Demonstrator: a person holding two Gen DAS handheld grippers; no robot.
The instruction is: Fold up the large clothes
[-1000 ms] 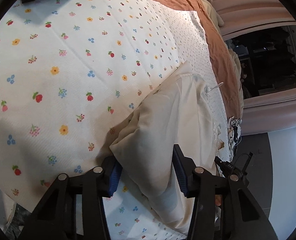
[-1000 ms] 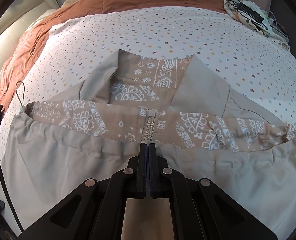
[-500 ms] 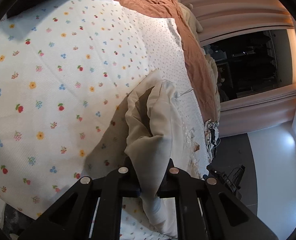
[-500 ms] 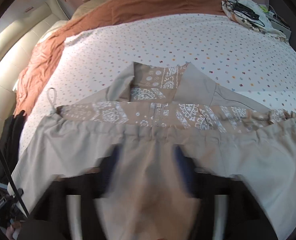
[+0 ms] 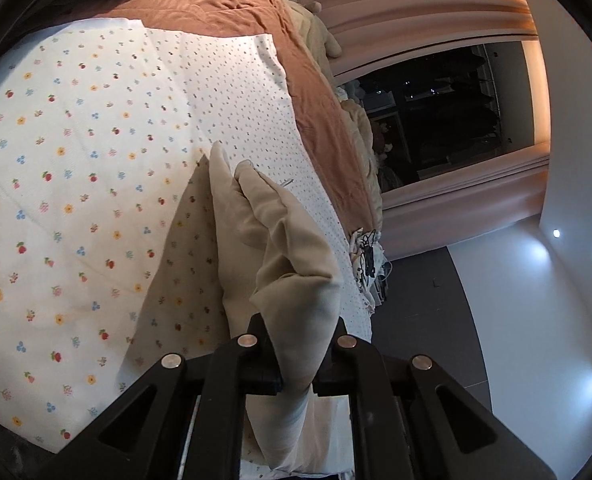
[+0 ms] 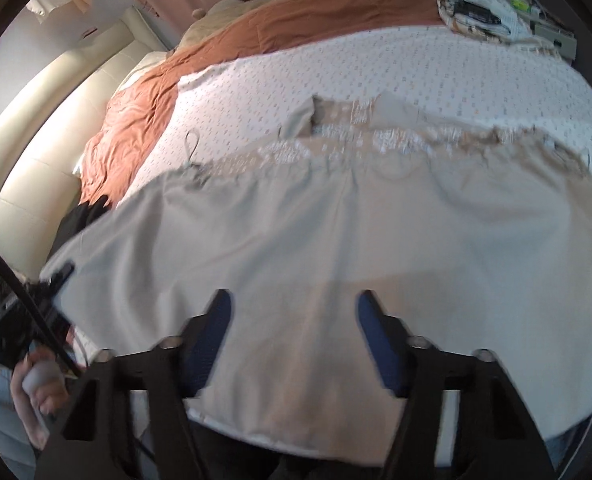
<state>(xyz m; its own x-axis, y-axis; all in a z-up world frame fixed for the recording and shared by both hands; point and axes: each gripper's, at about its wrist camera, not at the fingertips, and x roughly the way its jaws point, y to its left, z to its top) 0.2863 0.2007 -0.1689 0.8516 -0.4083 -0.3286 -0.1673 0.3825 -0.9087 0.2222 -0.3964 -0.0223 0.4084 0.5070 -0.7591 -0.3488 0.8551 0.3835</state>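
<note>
A large beige garment (image 6: 336,220) with a patterned lining lies spread on the bed. In the left wrist view, a bunched fold of the garment (image 5: 280,248) rises off the sheet. My left gripper (image 5: 298,360) is shut on that fold and holds it up. In the right wrist view, my right gripper (image 6: 294,316) hovers over the near part of the garment. Its jaws stand apart and are closing, with cloth lying below them and nothing pressed between the blue pads (image 6: 212,332). The view is blurred by motion.
The bed has a white flowered sheet (image 5: 76,200) and a brown blanket (image 6: 316,20) along the far side. A pile of cables (image 6: 484,12) sits at the far right corner, and a cream headboard (image 6: 36,140) is on the left. A person's hand (image 6: 36,380) shows at lower left.
My left gripper shut on the garment's fold and lifted it off the sheet. My right gripper let go of the zipper, opened, and pulled back toward the garment's near edge.
</note>
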